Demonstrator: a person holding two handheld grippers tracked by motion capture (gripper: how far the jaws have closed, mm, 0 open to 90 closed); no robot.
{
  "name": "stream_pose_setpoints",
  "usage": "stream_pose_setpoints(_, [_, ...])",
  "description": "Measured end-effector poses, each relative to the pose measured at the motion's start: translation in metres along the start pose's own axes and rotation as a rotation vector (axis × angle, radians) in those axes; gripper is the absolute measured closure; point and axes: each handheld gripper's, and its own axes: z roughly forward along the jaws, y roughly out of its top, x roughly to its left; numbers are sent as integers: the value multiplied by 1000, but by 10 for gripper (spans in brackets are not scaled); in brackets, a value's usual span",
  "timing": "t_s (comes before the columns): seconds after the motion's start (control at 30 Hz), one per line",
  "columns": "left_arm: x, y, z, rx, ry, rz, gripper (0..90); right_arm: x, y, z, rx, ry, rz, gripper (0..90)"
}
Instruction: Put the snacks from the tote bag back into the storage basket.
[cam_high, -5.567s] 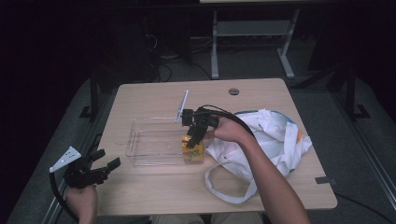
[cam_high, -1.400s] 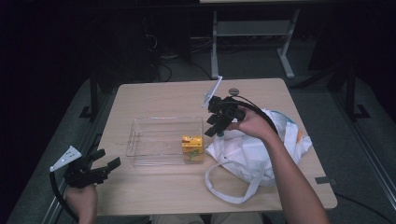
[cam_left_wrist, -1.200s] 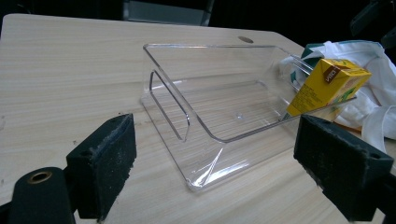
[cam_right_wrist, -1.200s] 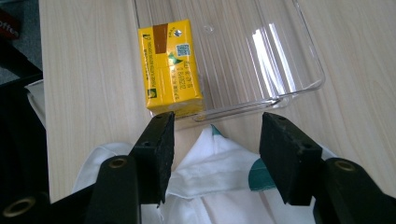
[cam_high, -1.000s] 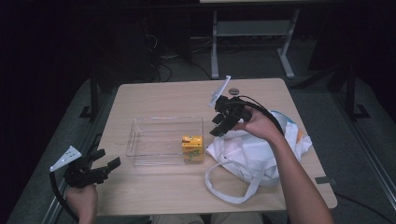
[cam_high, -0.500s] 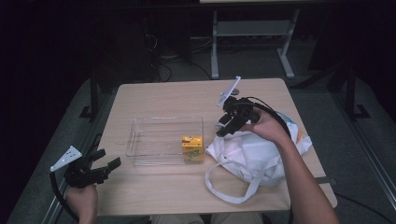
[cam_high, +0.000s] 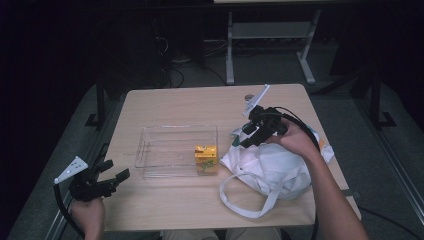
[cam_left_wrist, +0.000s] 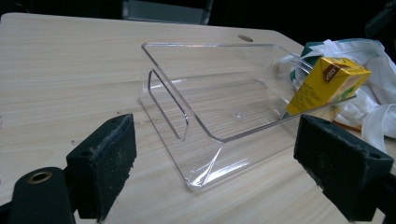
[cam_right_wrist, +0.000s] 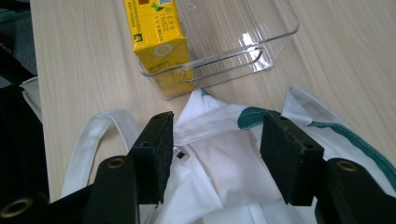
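Dark surroundings frame a wooden counter (cam_high: 165, 107) where a yellow carton (cam_high: 205, 154) already stands in the clear bin (cam_high: 150, 150). Open and empty, the right tool (cam_right_wrist: 215, 154) hovers over the white bag (cam_high: 272, 167), apparently fetching another item; next it must dip inside and close. Left tool (cam_high: 107, 181) idles open.

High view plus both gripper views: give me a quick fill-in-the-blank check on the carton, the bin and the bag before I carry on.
1. The yellow carton stands inside the clear plastic ____.
2. The right hand-held gripper hovers with open jaws over the white cloth ____.
3. The left hand-held gripper has open jaws with ____ between them.
4. The cloth bag's loose handle lies on the wooden ____.

Missing words: bin; bag; nothing; table
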Motion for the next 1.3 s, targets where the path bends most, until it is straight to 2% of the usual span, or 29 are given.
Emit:
stream_pose_setpoints(0.77, [-1,0,0,5,2,5,125,1,-36,-12,-34,-23,47,431])
stream_pose_setpoints(0.9, [0,0,0,7,1,5,125,4,-42,-13,-27,-28,52,428])
stream_pose_setpoints(1.13, [-1,0,1,6,1,6,124,9,-60,-13,-38,-35,66,423])
stream_pose_setpoints(1.3, [-1,0,1,10,2,10,125,16,-77,-19,-80,-64,80,405])
